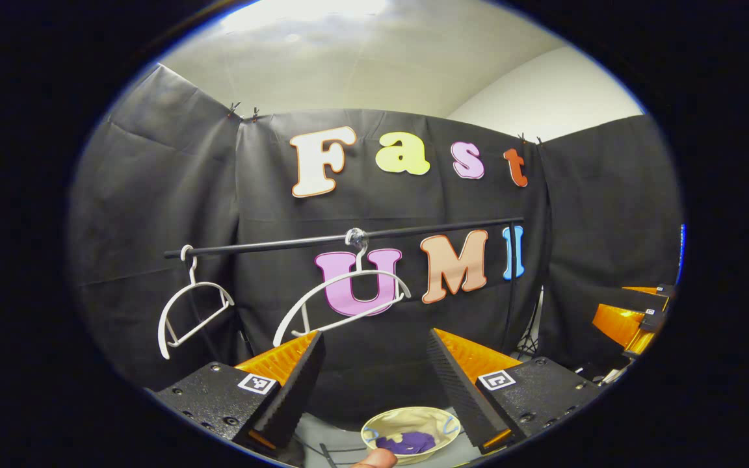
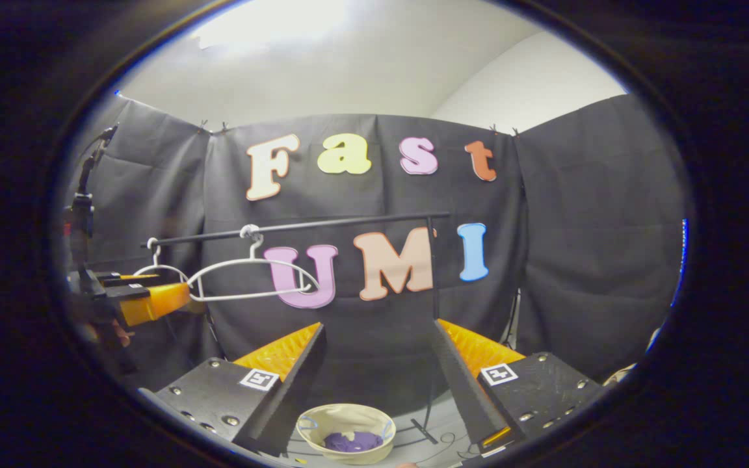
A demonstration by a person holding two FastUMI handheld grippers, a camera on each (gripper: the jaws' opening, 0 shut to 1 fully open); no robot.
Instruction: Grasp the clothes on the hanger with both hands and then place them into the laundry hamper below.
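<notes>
Hangers hang bare on the rail in the left gripper view — two white wire-like hangers, one at the rail's left end and one near its middle, both thin, curved and empty. The rail is a slim dark rod. Low between the fingers sits the laundry hamper, a round, soft-walled cream basket, and a crumpled purple garment lies inside it. I judge the task to be essentially done: nothing is left on the hangers and the cloth is in the basket. The left gripper stands spread wide with nothing between its ridged, wedge-shaped fingers. At the right edge the other gripper shows in part.

In the right gripper view the same picture holds from another angle — both hangers, the nearer and the farther, are empty on the rail, and the hamper below holds the purple garment bunched at its bottom. The right gripper is likewise spread apart and empty, its fingers ribbed on their inner faces. What may remain, at most, is drawing both grippers back.
</notes>
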